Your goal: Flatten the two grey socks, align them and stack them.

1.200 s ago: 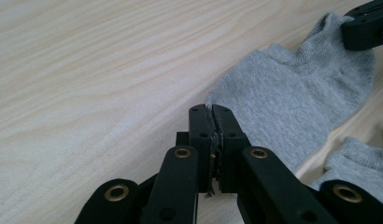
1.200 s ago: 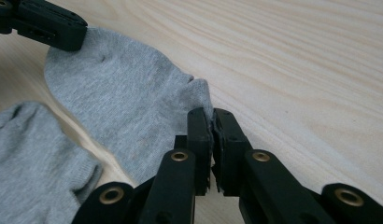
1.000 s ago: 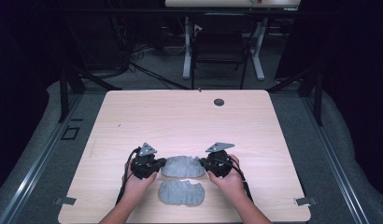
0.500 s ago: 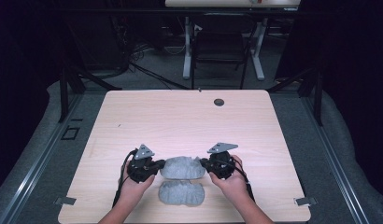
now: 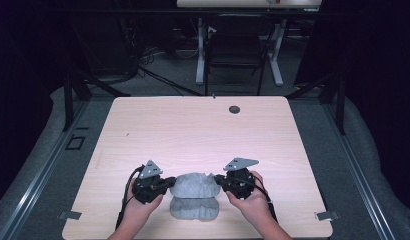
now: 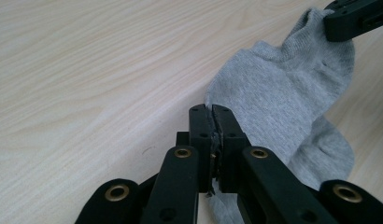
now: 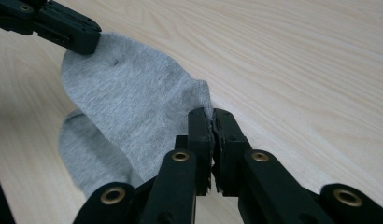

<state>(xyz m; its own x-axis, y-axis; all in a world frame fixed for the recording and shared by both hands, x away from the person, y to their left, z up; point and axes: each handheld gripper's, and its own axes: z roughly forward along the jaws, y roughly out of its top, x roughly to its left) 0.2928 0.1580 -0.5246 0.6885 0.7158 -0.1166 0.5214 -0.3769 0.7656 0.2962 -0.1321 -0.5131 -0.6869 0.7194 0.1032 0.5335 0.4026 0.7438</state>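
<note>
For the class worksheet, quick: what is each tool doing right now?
Left tool: closed on one end of the upper grey sock.
Right tool: closed on its other end.

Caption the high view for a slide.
Both grippers, left and right, pinch one grey sock above a second sock.

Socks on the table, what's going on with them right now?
A person holds a gripper in each hand at the near edge of the wooden table. The left gripper and the right gripper are each shut on one end of a grey sock, which hangs stretched between them just above the table. A second grey sock lies flat on the table right below it, closer to the person. The held one looks about to be laid onto or matched with the other.
</note>
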